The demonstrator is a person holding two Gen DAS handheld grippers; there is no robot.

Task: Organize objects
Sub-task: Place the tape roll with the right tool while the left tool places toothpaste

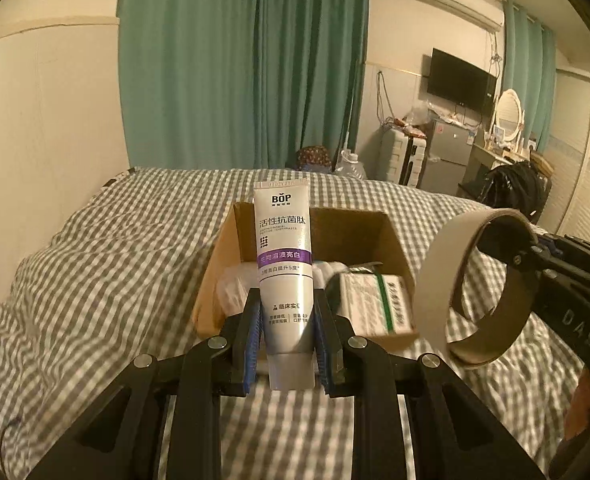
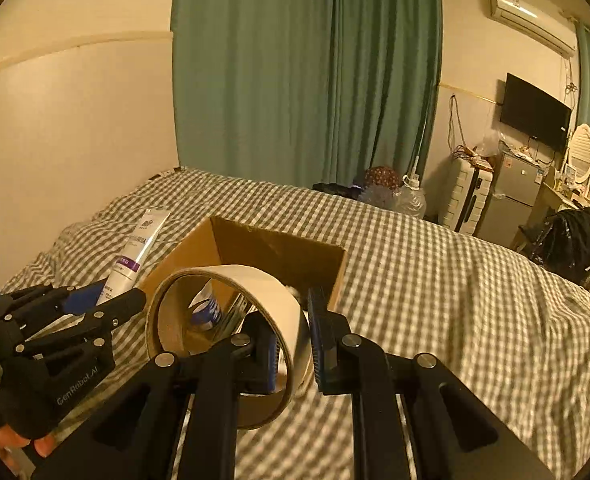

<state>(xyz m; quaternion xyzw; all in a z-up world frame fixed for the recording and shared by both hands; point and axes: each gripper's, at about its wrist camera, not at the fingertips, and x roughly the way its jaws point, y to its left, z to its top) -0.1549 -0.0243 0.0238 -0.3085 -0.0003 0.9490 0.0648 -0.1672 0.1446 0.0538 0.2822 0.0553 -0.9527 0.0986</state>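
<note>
While our left gripper (image 1: 287, 322) clamps the white toothpaste tube (image 1: 283, 256), our right gripper (image 2: 295, 332) pinches the tape roll (image 2: 231, 320); the cardboard box (image 1: 347, 236) holds a green-striped packet (image 1: 375, 300).

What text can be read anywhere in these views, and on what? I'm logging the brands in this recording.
"BOP" and "活性抗菌肽": on the toothpaste tube clamped in the left gripper.
Tube's purple band and small print: too blurred to read surely.
"DAS": partial, on the right gripper's body in the left wrist view.
"GenRobot.AI": on the left gripper's body in the right wrist view.
Green-striped packet in the cardboard box: unreadable.
Tape roll: no text.
</note>
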